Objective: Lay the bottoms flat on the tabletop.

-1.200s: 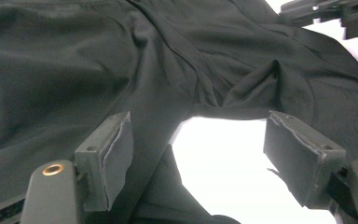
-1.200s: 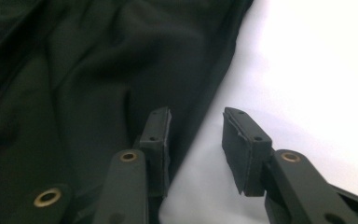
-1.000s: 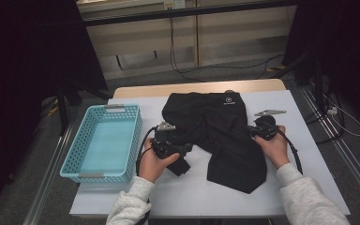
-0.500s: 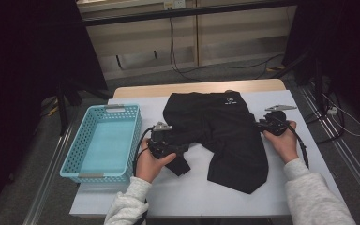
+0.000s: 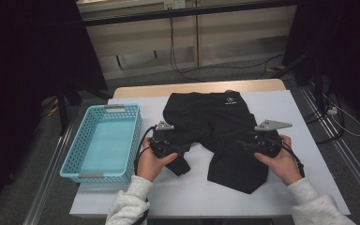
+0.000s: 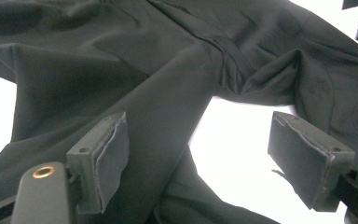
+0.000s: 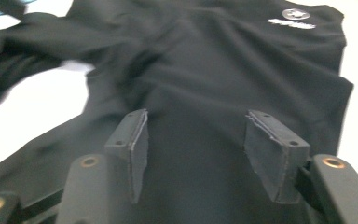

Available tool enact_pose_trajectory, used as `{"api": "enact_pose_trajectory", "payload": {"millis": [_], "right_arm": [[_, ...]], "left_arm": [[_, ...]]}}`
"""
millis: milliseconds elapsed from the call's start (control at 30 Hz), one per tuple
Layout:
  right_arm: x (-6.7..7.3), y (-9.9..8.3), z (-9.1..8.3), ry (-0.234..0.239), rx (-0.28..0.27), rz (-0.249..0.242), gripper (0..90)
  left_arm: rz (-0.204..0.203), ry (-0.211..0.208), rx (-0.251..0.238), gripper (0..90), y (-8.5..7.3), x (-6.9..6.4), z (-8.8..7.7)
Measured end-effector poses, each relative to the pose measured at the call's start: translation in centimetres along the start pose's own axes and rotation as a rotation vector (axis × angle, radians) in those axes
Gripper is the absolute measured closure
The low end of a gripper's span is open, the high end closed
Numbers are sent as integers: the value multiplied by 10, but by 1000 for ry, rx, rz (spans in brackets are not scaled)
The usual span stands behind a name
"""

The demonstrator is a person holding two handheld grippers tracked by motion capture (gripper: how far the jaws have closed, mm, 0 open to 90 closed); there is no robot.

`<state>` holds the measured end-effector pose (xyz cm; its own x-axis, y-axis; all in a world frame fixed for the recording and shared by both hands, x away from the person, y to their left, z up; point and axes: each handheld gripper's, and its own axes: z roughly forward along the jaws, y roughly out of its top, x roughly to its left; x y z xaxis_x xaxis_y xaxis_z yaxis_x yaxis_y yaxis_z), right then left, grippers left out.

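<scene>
Black shorts (image 5: 215, 115) with a small white logo (image 5: 229, 99) lie spread on the white table (image 5: 300, 117), legs toward me. My left gripper (image 5: 186, 147) stands open low over the left leg. In the left gripper view the dark cloth (image 6: 121, 60) runs under and between the wide jaws of that gripper (image 6: 196, 149), unpinched. My right gripper (image 5: 240, 144) hovers over the right leg. Its jaws have just been opening. In the right gripper view this gripper (image 7: 196, 140) is apart from the cloth (image 7: 223, 60), which lies flat below the gap.
A light blue plastic basket (image 5: 77, 143), nothing visible in it, sits at the table's left side, close to my left hand. Bare white table lies to the right of the shorts and in front of them. Cables run across the floor beyond the table.
The right gripper has opened and let go of the shorts' right side. The right hand swung outward, then came back over the right leg. The left hand has stayed put.
</scene>
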<state>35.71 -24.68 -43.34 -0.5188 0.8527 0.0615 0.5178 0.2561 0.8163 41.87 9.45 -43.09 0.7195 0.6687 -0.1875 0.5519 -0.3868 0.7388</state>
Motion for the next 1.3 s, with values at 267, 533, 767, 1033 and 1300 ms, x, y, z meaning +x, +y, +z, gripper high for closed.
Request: {"api": "enact_pose_trajectory", "payload": {"millis": [267,533,767,1033,1300], "right_arm": [[39,-17,-4,116,37,-63,408],[75,-26,1,231,95,-192,480],[98,-36,12,256,144,-275,420],[91,-31,15,227,146,-289,888],[60,-21,5,274,68,-126,894]], "left_arm": [[9,6,1,204,1,-2,1],[0,10,9,204,-1,1,2],[-3,11,9,203,-1,1,2],[-8,14,8,206,-2,3,3],[-8,11,3,208,0,3,1]]}}
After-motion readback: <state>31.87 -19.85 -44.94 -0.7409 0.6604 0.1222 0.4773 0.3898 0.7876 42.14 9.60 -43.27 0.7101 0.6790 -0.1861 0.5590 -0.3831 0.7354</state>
